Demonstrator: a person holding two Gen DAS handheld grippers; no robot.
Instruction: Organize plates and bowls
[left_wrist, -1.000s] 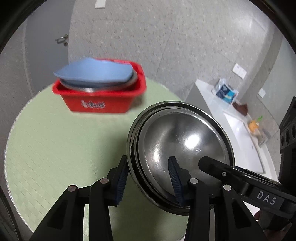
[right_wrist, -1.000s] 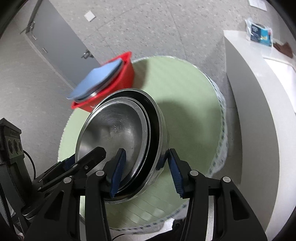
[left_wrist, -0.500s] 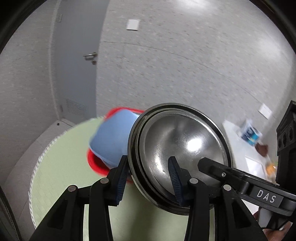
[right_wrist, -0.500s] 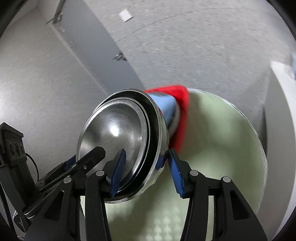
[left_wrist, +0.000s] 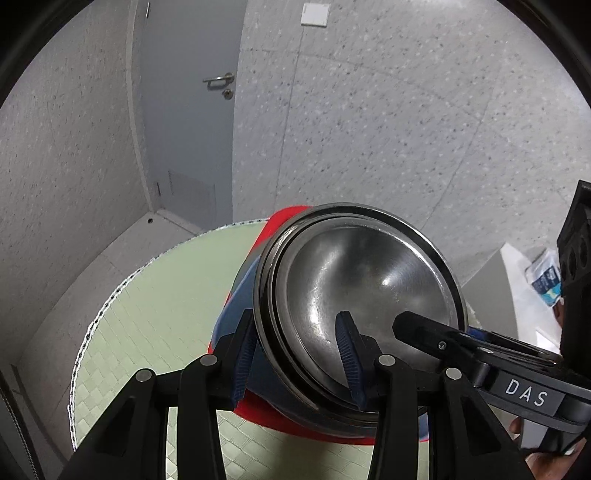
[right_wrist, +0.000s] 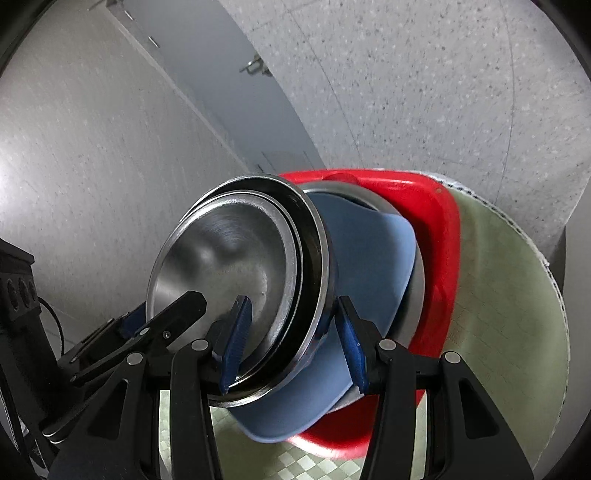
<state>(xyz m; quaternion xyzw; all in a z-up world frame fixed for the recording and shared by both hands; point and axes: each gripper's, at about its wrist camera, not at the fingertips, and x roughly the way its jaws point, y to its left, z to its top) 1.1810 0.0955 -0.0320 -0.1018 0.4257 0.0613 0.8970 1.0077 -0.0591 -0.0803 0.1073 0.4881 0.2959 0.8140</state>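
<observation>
- Round table (right_wrist: 517, 314): pale green, checker-embossed mat surface.
- Red basin (right_wrist: 436, 236): glossy plastic, rounded corners; a second ago well apart from the carried stack, now directly behind it, so delivery looks near.
- Blue plate (right_wrist: 369, 251): matte, resting in the basin over a metal dish.
- Steel bowls (left_wrist: 362, 288): nested, brushed, rims rolled; held tilted above the basin.
- Left gripper (left_wrist: 295, 354), right gripper (right_wrist: 291, 336): jaws partly closed, each clamping the stack's rim.

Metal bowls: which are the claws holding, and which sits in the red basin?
The nested steel bowls are clamped at the rim by both claws. The other steel bowl lies in the red basin under a blue plate.
</observation>
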